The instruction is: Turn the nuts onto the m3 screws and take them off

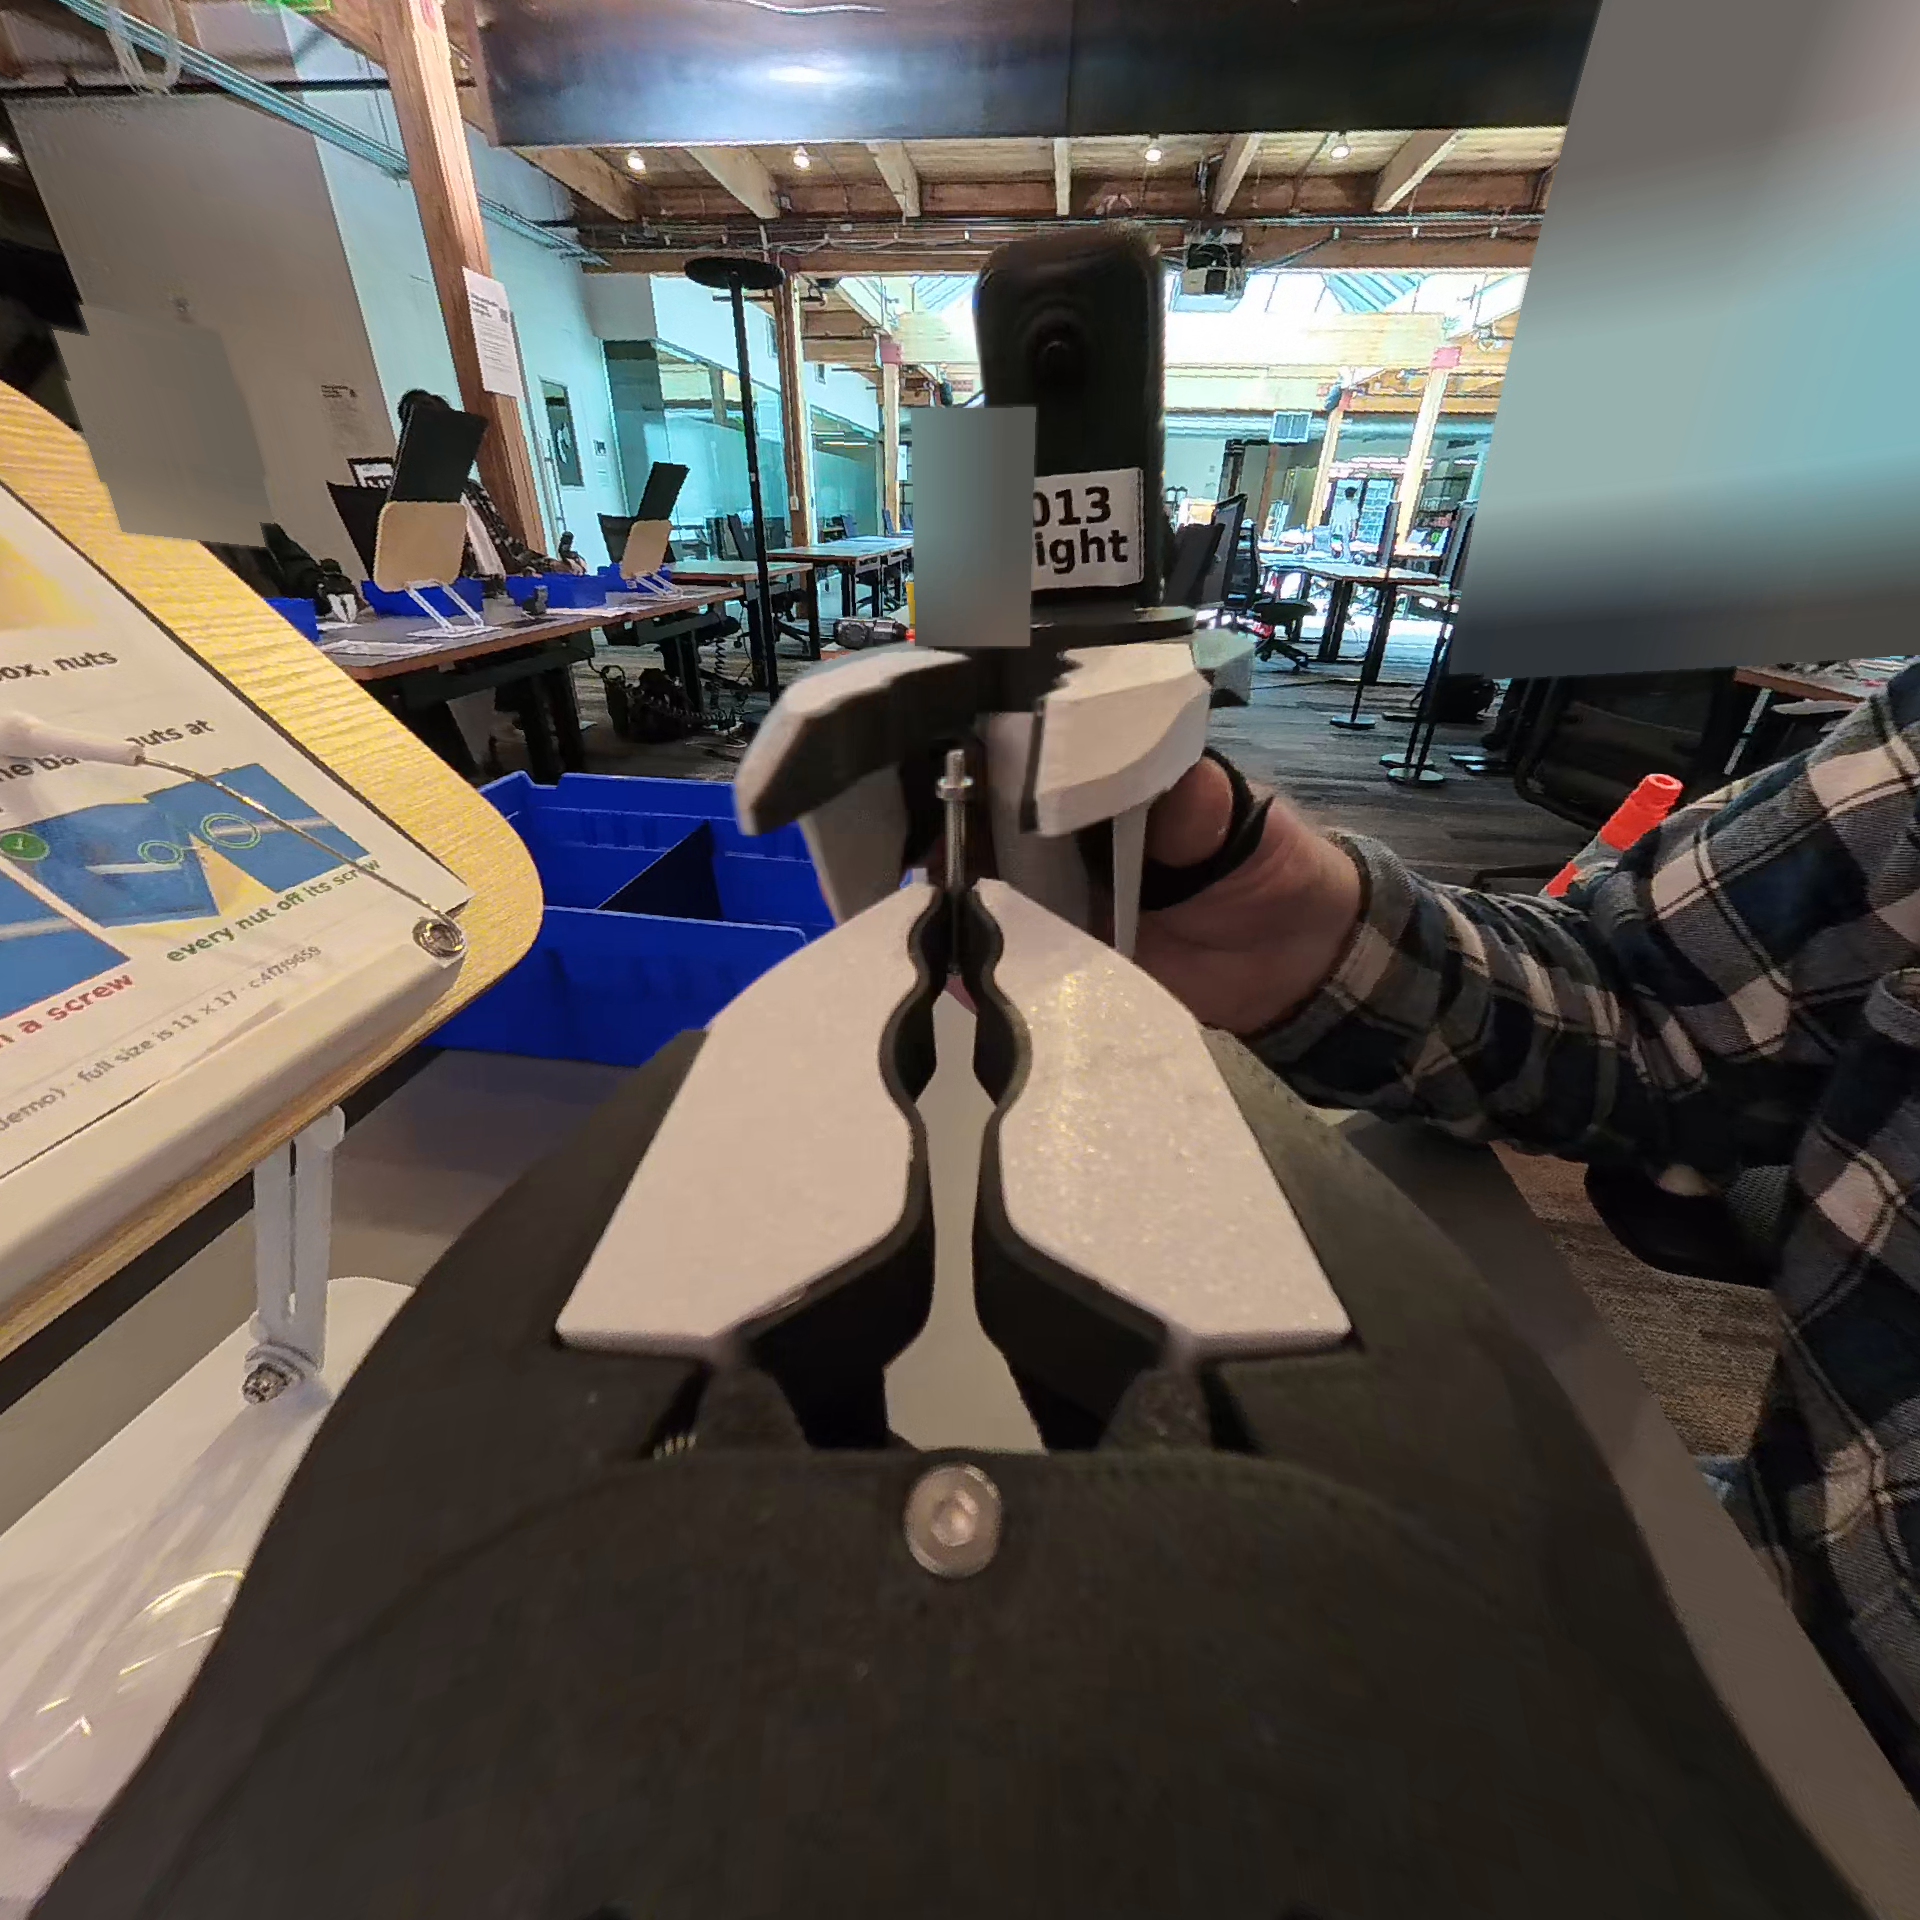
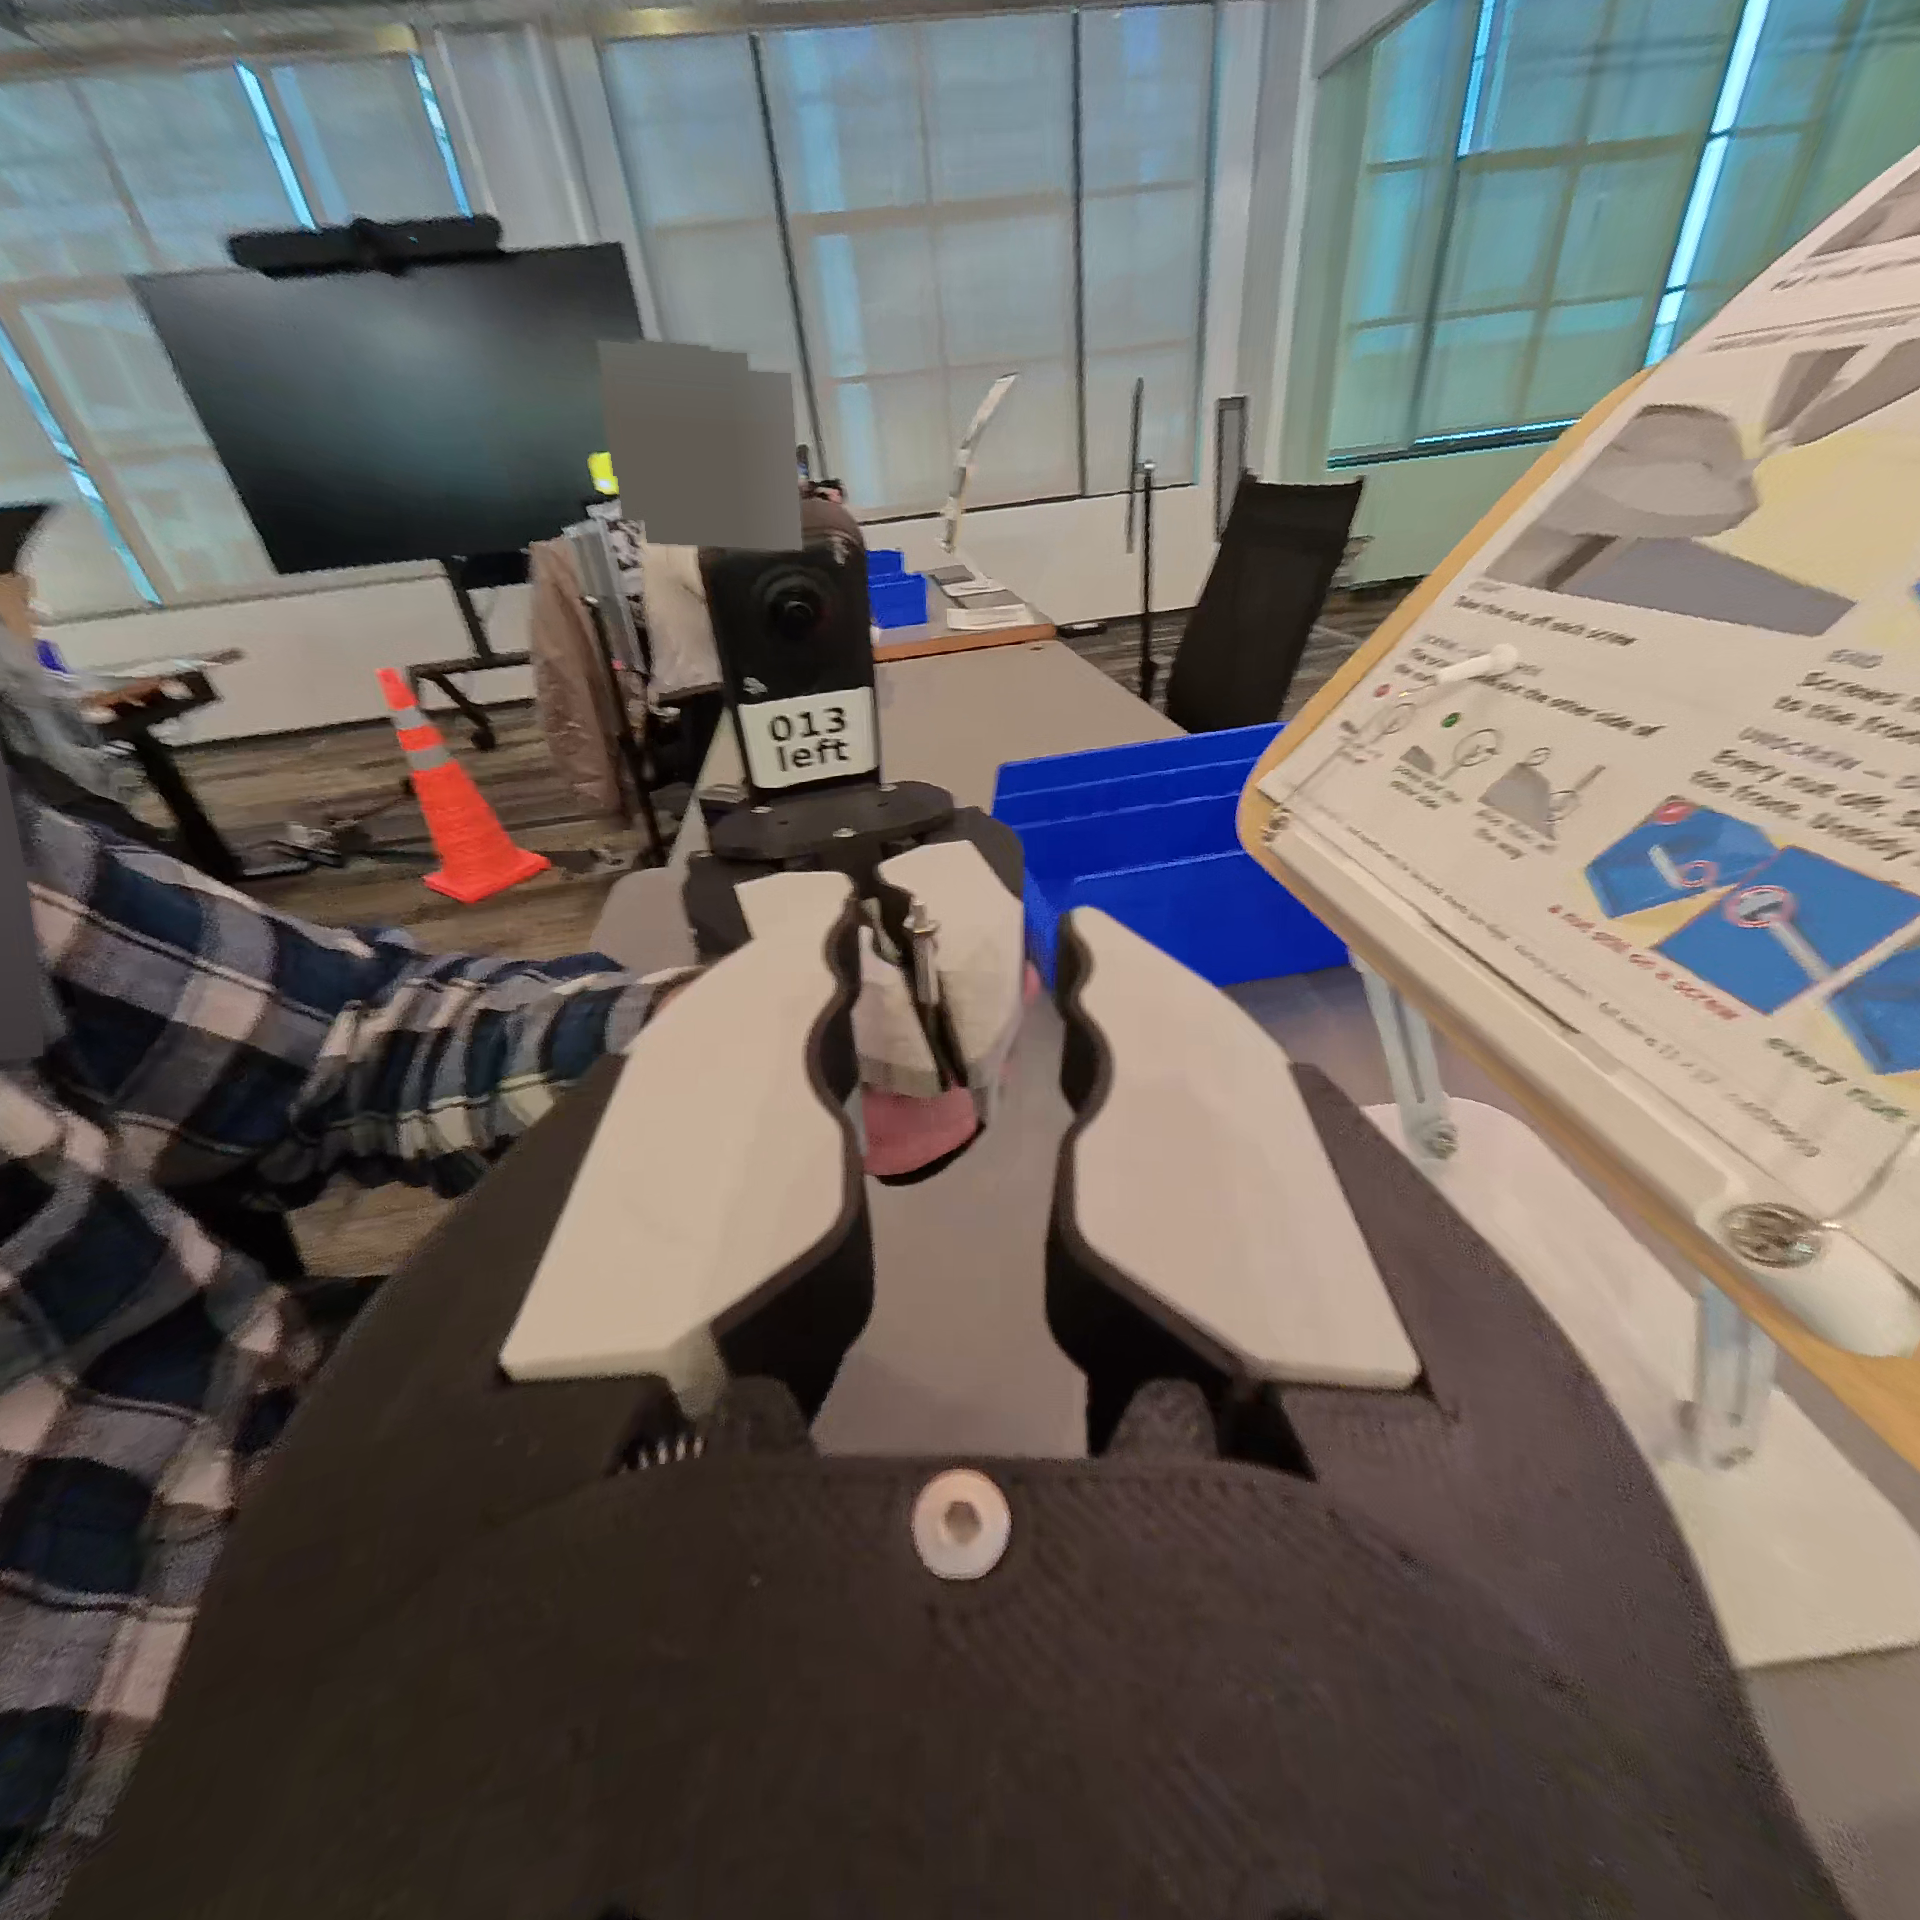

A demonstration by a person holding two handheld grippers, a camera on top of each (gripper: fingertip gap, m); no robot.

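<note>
left gripper is clamping a thin metal screw upright at its tips | right gripper is standing open, facing it, holding nothing | blue bin is sitting behind | screw is looking stiff, light, slippery; nut near top is offering purchase

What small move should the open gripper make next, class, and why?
Probably ease the right gripper forward and close on the nut. The left gripper is clamped on the screw, the nut sits near its free end, and the right fingers stand open, facing it.
</note>
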